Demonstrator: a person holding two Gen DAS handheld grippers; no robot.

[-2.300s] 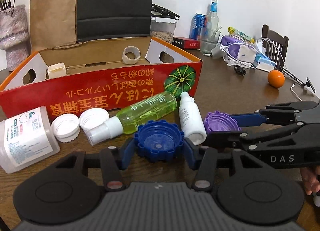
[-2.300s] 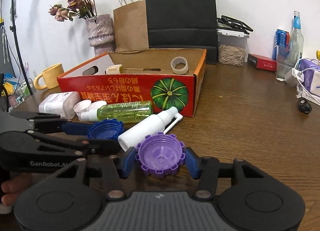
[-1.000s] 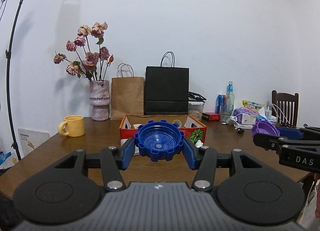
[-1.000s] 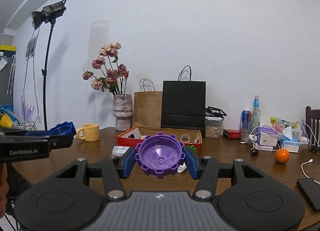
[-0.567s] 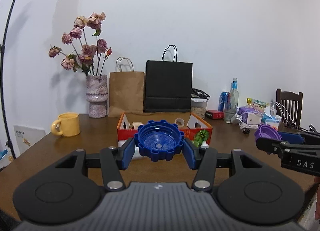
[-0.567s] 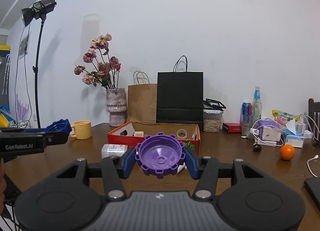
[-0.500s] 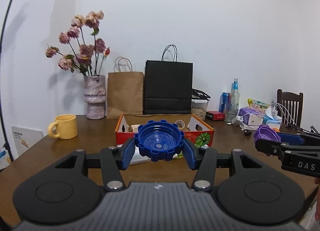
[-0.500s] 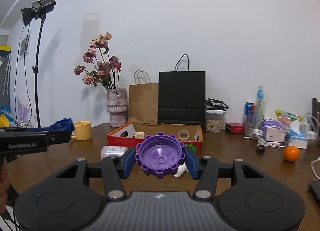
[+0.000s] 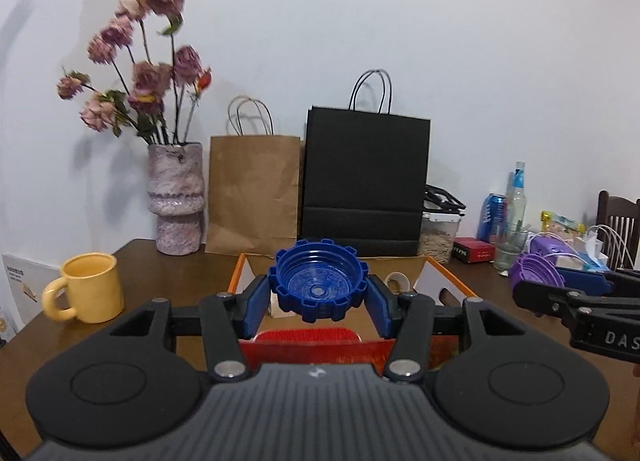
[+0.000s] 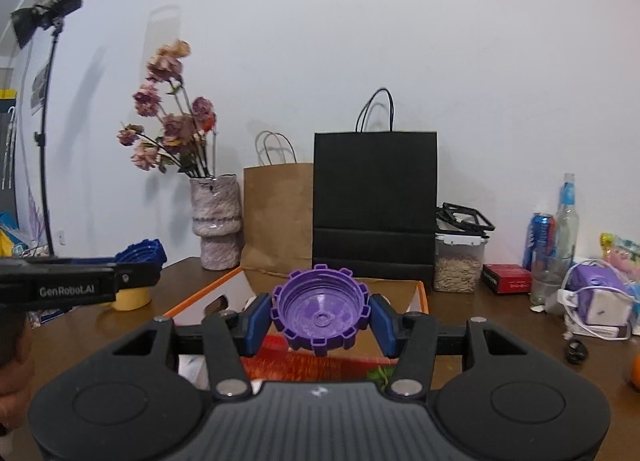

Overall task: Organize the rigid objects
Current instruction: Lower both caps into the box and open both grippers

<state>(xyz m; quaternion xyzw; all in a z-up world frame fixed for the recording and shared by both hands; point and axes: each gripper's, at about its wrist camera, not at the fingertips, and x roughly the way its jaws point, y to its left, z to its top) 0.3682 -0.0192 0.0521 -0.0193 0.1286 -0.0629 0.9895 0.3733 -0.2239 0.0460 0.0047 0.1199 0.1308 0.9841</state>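
Observation:
My left gripper (image 9: 319, 293) is shut on a blue notched cap (image 9: 319, 279), held in the air just in front of the red cardboard box (image 9: 312, 347). My right gripper (image 10: 321, 315) is shut on a purple notched cap (image 10: 320, 307), also raised before the same box (image 10: 304, 361). The purple cap shows in the left wrist view (image 9: 534, 275) at the right; the blue cap shows in the right wrist view (image 10: 144, 251) at the left. A tape roll (image 9: 396, 281) lies inside the box.
A yellow mug (image 9: 86, 293) stands left of the box. A vase of dried roses (image 9: 176, 197), a brown paper bag (image 9: 254, 193) and a black paper bag (image 9: 366, 181) stand behind it. Bottles, a can, a seed container (image 10: 458, 267) and cables crowd the right side.
Both grippers, which lifted the caps from the table beside the box and pulled back high, have moved forward and closer to the box. Each still grips its cap.

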